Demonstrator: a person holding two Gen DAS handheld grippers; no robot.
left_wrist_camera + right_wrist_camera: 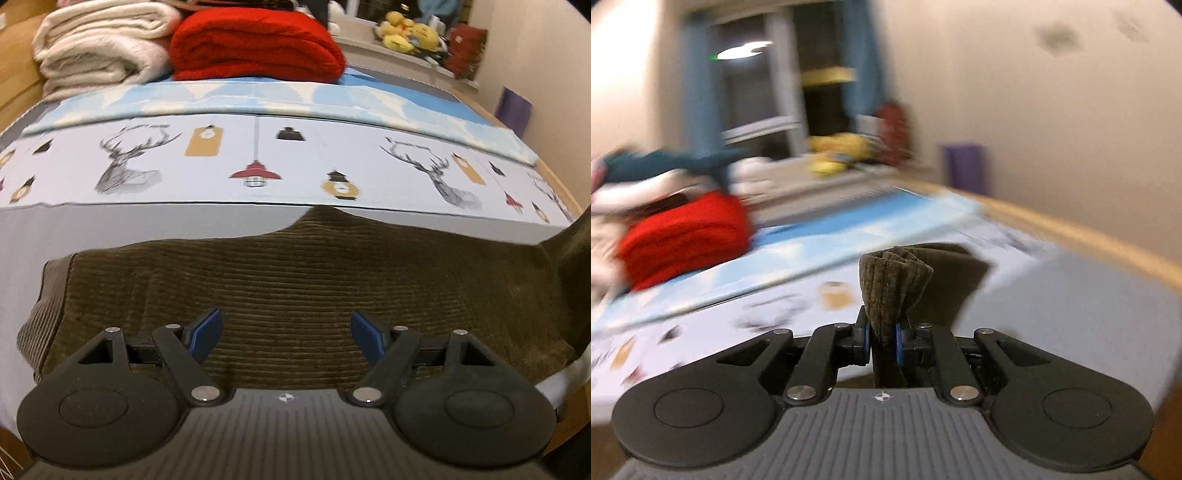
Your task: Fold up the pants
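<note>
Clearly your right gripper (882, 341) pinches a bunched end of the soft corduroy pants (295, 280), probably a cuff; your left gripper (286, 334) hangs open over them on the bed (110, 225). Limp, light cloth: grip the hems.

The pants (295, 280) lie spread on the bed (110, 225) directly under and ahead of the left gripper (287, 334), its fingers apart above the cloth. Beyond them lies a printed sheet (295, 162), then a folded blanket (255, 44) with a second blanket (99, 44) to its left. The right gripper (882, 341) pinches a bunched part of the pants, raised off the bed.
</note>
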